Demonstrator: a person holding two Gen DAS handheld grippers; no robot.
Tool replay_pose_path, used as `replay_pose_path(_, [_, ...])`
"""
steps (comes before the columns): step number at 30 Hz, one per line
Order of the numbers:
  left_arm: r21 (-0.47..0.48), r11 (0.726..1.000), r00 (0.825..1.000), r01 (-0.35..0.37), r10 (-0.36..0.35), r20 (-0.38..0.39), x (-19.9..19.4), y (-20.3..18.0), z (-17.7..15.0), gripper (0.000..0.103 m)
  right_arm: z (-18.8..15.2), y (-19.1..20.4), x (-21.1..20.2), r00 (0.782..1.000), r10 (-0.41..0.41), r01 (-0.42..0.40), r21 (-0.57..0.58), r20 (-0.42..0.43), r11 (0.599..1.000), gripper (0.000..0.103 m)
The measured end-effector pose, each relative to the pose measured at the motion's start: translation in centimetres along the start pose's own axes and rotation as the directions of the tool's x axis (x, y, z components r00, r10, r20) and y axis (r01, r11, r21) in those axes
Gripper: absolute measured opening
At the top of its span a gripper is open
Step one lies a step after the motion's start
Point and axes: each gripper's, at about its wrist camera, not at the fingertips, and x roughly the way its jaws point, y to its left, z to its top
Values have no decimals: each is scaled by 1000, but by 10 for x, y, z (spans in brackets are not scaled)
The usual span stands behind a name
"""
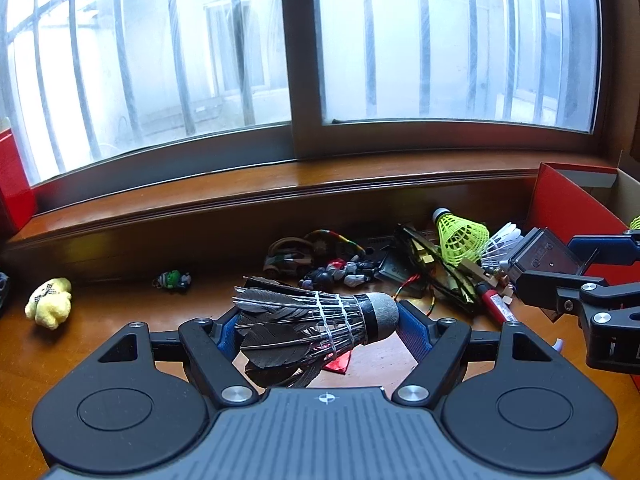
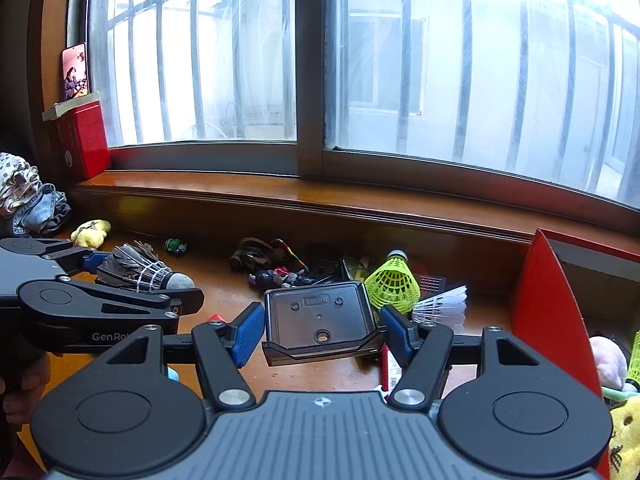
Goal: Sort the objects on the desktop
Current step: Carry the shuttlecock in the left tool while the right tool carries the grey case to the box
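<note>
Far left on the desk (image 1: 132, 320) sits a yellow plush toy (image 1: 49, 302), and just right of it, near the back edge, a small green figure (image 1: 173, 279). Now the left gripper (image 1: 316, 330): its jaws are clamped on a black feather shuttlecock (image 1: 312, 322), held sideways above the wood with the grey cork tip against the right pad and the feathers fanning left. Behind it, a heap in the middle: a toy car (image 1: 289, 258) and small figures (image 1: 340, 272). Moving right, a neon yellow shuttlecock (image 2: 393, 282) stands tilted with a white feather shuttlecock (image 2: 442, 307) just beside it. In front, the right gripper (image 2: 322, 330) has its jaws closed on a black plastic tray-like case (image 2: 320, 318), lifted, flat face toward the camera. Far right stands an open red box (image 2: 548, 308), plush toys showing inside.
</note>
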Motion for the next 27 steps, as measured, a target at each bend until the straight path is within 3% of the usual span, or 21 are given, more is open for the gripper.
replay_pose_path(27, [57,995,994,78,-82,67,-2,-97,25,76,-10,-77,-44,994,-88,86,37,67,996,65])
